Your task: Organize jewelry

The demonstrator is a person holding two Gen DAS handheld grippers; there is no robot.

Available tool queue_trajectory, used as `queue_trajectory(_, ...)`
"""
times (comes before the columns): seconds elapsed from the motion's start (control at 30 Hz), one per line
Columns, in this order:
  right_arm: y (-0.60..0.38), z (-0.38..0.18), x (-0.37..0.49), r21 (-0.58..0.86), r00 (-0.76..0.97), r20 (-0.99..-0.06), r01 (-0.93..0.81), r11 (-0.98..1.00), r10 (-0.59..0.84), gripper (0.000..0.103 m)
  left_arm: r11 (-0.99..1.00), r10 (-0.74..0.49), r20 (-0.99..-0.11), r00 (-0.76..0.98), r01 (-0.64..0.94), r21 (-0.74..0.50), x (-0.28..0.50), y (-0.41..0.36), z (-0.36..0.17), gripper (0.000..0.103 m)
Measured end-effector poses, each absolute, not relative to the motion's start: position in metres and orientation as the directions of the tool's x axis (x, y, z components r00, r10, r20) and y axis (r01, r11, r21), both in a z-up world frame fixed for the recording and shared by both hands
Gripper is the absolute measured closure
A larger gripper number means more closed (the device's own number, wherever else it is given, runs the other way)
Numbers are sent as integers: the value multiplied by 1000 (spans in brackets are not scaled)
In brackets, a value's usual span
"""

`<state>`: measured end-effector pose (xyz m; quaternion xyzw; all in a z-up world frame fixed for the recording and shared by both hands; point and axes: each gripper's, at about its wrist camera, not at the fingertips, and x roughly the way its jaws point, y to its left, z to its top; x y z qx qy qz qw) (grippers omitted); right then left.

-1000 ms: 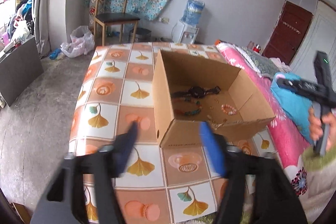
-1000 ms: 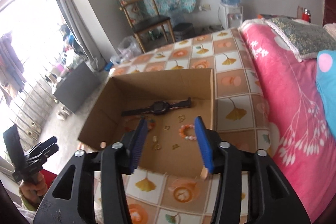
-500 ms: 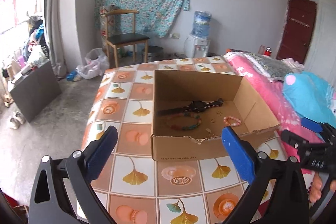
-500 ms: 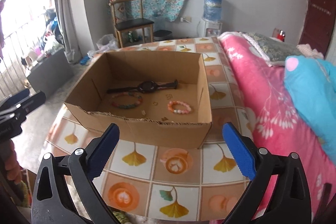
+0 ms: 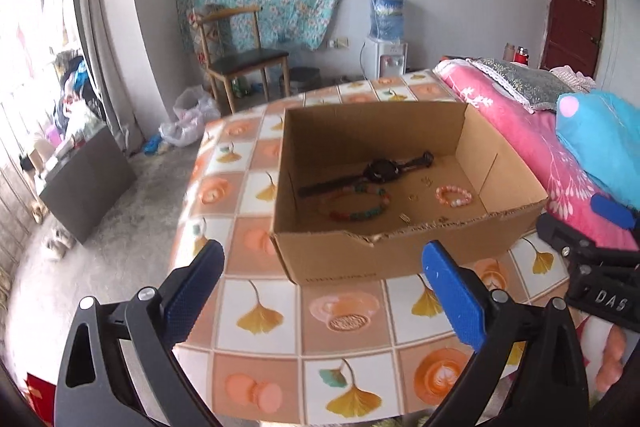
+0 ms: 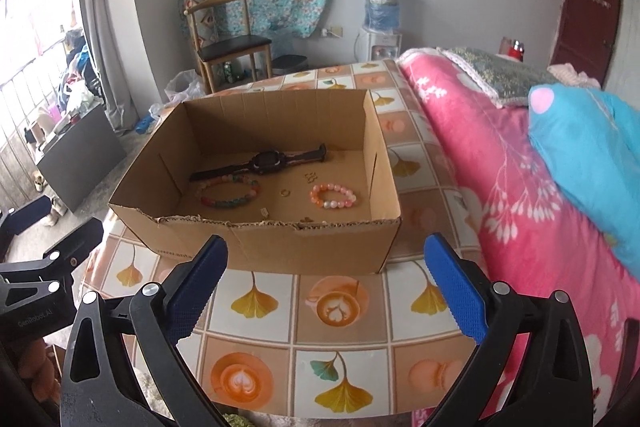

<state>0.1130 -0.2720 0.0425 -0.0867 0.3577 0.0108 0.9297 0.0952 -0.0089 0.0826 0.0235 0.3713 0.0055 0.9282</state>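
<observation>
Jewelry lies loose on the floor of the open brown cardboard box (image 6: 276, 239), straight ahead of both your grippers on the table with the orange-and-white ginkgo-leaf tablecloth (image 6: 336, 311). A black wristwatch with a long strap (image 6: 264, 161) stretches across the far part of the box floor. Nearer you sit a multicoloured bead bracelet (image 6: 228, 193) and, to its right, a pink-and-white bead bracelet (image 6: 333, 195), apart from each other. Between and around them lie a few small gold-coloured pieces (image 6: 308, 177), too small to identify.

Your left gripper (image 5: 324, 291) hangs short of the box's near wall with its blue pads spread wide and nothing between them. Your right gripper (image 6: 328, 287) hangs beside it in the same pose, jaws wide and empty.

Judged from how things lie, the job is at one of its ends. Every visible item is already gathered in the box, and none shows on the tablecloth. Inside, however, nothing is sorted or grouped, and no tray or divider is in view. If sorting is the aim, all of it is left to do. Whether gathering alone counts as organized cannot be told here.
</observation>
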Motion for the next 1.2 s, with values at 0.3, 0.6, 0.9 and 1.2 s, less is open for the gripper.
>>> queue_trajectory(0.3, -266, 31, 117, -169, 709, -703, -90, 982, -56, 8, 999, 25, -741, 671, -35, 2, 106, -7, 72, 6)
queue_trajectory(0.6, -265, 24, 125, -187, 686, -725, -95, 978, -72, 8, 999, 1, -770, 638, -38, -30, 115, -5, 67, 6)
queue_trajectory(0.9, -267, 25, 126, -178, 678, -732, -93, 980, -69, 8, 998, -15, -782, 623, -33, -45, 121, -7, 64, 6)
queue_trajectory(1.2, -268, 25, 128, -167, 677, -734, -92, 982, -61, 8, 998, -17, -782, 623, -32, -48, 122, -7, 62, 6)
